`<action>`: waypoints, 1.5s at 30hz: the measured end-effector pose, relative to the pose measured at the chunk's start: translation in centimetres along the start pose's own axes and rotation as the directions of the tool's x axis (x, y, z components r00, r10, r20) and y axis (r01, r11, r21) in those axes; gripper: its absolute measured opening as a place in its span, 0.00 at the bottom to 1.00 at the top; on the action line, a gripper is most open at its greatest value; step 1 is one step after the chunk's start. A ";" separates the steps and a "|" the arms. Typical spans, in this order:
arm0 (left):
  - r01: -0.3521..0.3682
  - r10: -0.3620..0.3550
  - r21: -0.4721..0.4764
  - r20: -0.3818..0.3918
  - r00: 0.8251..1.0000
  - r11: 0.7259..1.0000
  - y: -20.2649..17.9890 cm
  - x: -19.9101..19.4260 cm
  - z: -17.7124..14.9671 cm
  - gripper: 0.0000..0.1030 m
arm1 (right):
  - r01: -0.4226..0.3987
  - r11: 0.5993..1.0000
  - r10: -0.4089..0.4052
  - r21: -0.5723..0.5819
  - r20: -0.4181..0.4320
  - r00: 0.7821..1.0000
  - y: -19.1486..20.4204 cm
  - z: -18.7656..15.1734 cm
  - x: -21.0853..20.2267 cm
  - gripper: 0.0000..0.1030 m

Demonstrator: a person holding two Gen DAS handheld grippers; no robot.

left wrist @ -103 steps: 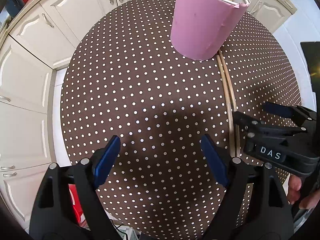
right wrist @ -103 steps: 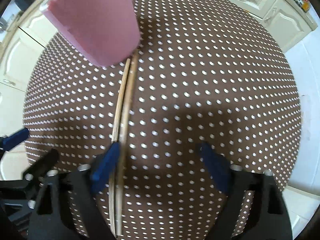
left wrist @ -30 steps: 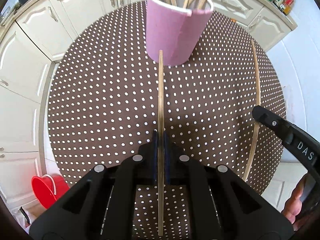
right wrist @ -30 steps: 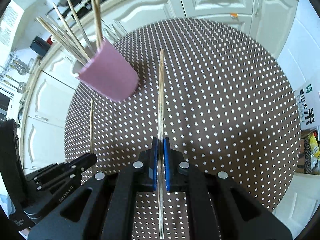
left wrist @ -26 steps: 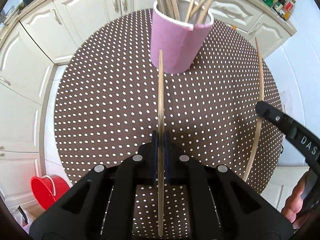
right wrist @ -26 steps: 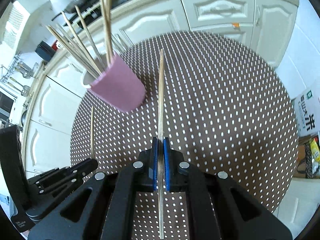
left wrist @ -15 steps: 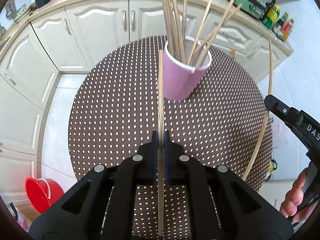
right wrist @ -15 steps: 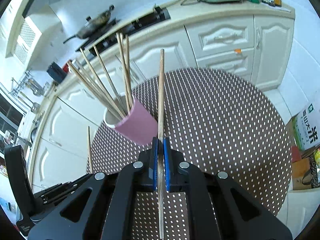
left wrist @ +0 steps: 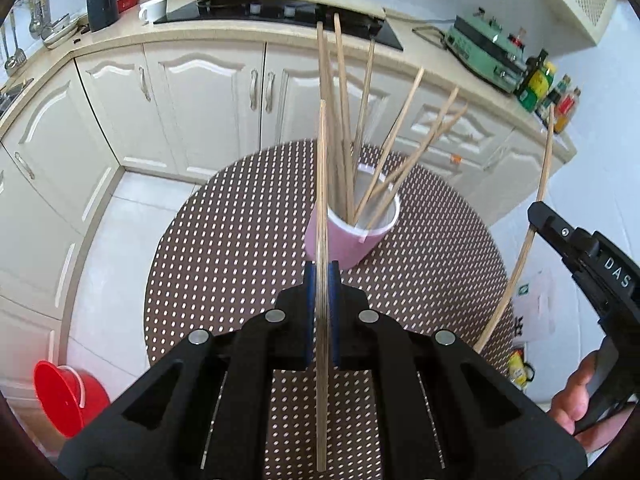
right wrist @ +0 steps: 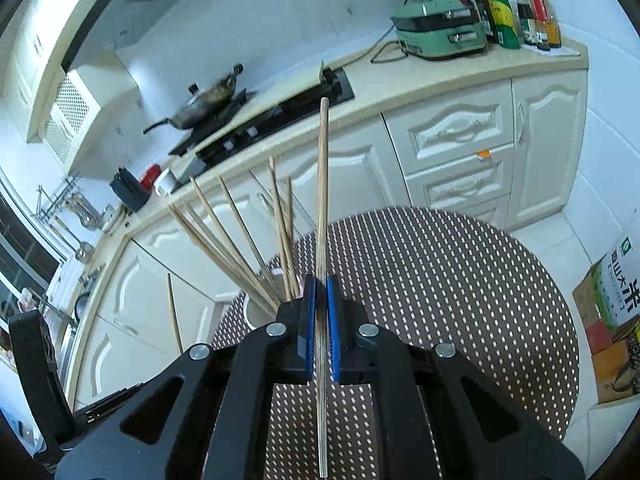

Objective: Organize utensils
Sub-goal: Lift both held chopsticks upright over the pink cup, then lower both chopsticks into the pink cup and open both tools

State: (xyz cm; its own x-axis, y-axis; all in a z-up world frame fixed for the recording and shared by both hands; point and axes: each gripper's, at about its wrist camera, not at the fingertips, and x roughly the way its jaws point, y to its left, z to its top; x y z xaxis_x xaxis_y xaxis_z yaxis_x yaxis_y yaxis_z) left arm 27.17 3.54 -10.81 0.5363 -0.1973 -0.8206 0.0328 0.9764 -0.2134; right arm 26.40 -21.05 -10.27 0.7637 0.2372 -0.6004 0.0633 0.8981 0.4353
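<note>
Lots of sticks [left wrist: 348, 148] already stand in the pink cup [left wrist: 344, 240] on the dotted surface [left wrist: 224, 248], and my left tool [left wrist: 321, 280] and right tool [right wrist: 320, 292] each pinch one last stick [left wrist: 321, 200] up above it, ready to drop in.

left wrist cam: above the round table [left wrist: 240, 240], facing steeply down, pink cup [left wrist: 340, 240] at 12 o'clock, close.
right wrist cam: shallower tilt, counter [right wrist: 400, 92] at 12.
shared: table, cup, stove [left wrist: 280, 8].
</note>
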 end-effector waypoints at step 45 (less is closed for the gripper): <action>-0.029 0.091 -0.205 0.297 0.950 0.978 0.7 4.7 12.0 0.07 | 0.124 0.977 -0.162 0.172 0.231 0.959 2.2 3.4 8.7 0.05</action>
State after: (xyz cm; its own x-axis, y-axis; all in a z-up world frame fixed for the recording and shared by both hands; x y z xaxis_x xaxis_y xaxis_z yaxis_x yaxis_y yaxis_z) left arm 39.81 4.30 -8.42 0.7634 -0.0728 -0.6418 -0.1567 0.9431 -0.2933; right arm 35.36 -18.29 -12.20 0.8709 -0.0035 -0.4915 0.2666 0.8434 0.4664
